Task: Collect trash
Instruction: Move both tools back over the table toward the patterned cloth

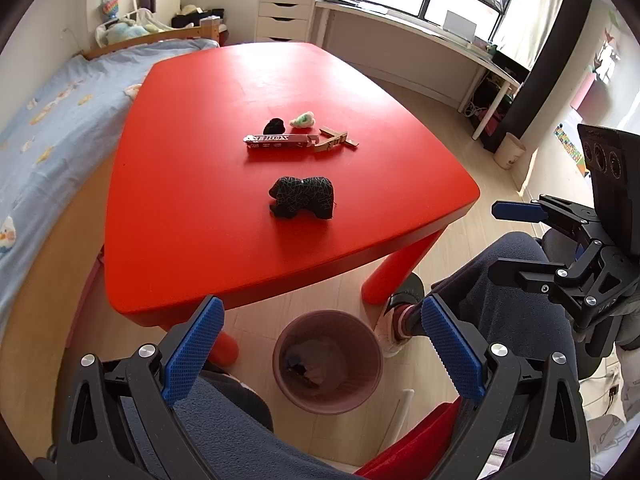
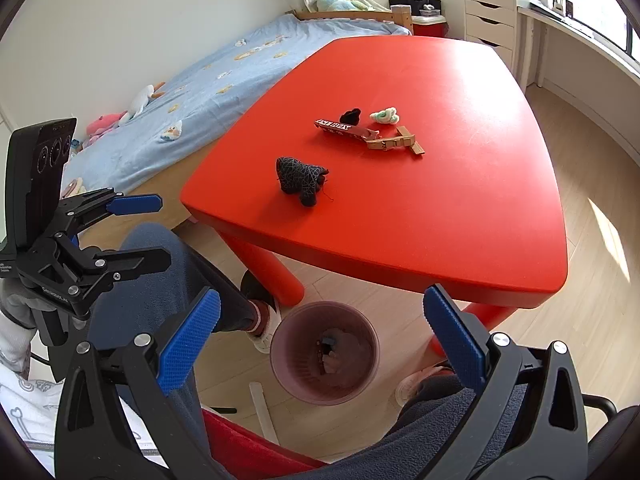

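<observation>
On the red table (image 1: pixel 192 208) (image 2: pixel 460 220) lie a black crumpled wad with white lines (image 1: pixel 302 198) (image 2: pixel 300 178), a red carton (image 1: pixel 280 142) (image 2: pixel 340 128), a small black scrap (image 1: pixel 274 125) (image 2: pixel 350 114), a white-green wad (image 1: pixel 303 120) (image 2: pixel 384 115) and wooden clips (image 1: pixel 334 140) (image 2: pixel 396 142). A pink bin (image 1: pixel 360 396) (image 2: pixel 280 372) stands on the floor under the near edge, with scraps inside. My left gripper (image 1: pixel 324 350) (image 2: pixel 152 232) and right gripper (image 2: pixel 322 340) (image 1: pixel 508 242) both hover open and empty above the bin, short of the table.
A person's legs in dark trousers (image 1: pixel 516 312) (image 2: pixel 168 280) flank the bin. A bed (image 1: pixel 48 120) (image 2: pixel 224 76) runs along the table's left side. White drawers (image 1: pixel 285 12) and a desk (image 1: pixel 420 28) line the window wall. A small cup-shaped bin (image 1: pixel 509 150) stands on the floor.
</observation>
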